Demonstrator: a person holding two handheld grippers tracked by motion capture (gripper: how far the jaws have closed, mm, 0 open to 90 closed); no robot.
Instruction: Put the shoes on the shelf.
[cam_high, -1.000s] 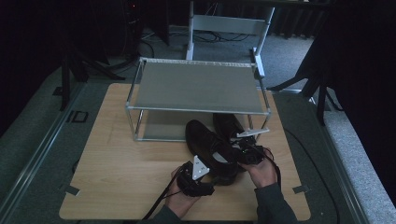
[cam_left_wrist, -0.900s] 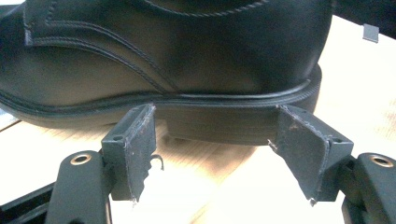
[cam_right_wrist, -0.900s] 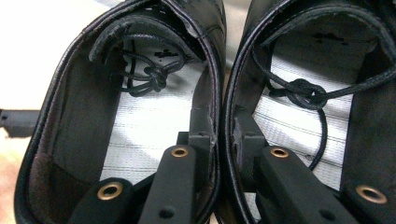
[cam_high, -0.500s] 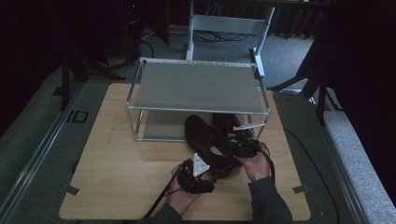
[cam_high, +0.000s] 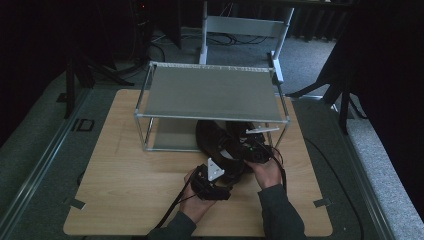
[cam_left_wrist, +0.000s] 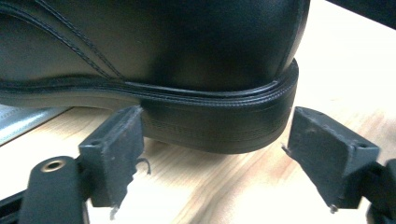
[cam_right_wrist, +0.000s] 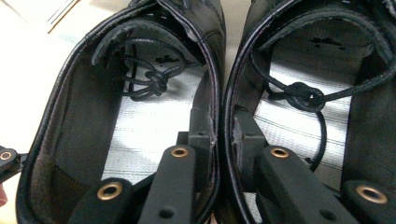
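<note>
At the centre of the high view, my right gripper (cam_right_wrist: 223, 135) pinches the touching inner walls of two black shoes (cam_right_wrist: 140, 93) half under the metal rack (cam_high: 212, 92), while my left gripper's (cam_left_wrist: 212, 154) jaws, just opened, flank a heel (cam_left_wrist: 219, 126) without touching.

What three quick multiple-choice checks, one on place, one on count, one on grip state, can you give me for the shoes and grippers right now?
1. Where do the shoes lie?
A. on top of the rack
B. on the table, toes under the rack
C. on the floor

2. How many shoes are there?
A. one
B. two
C. three

3. How does the right gripper stand?
A. wide open, clear of the shoes
B. shut on the rack's leg
C. shut on the two shoes' inner walls

Answers: 1 B, the high view shows them part under the shelf. 2 B, the right gripper view shows two openings. 3 C, one jaw sits in each shoe, pinching both walls.
</note>
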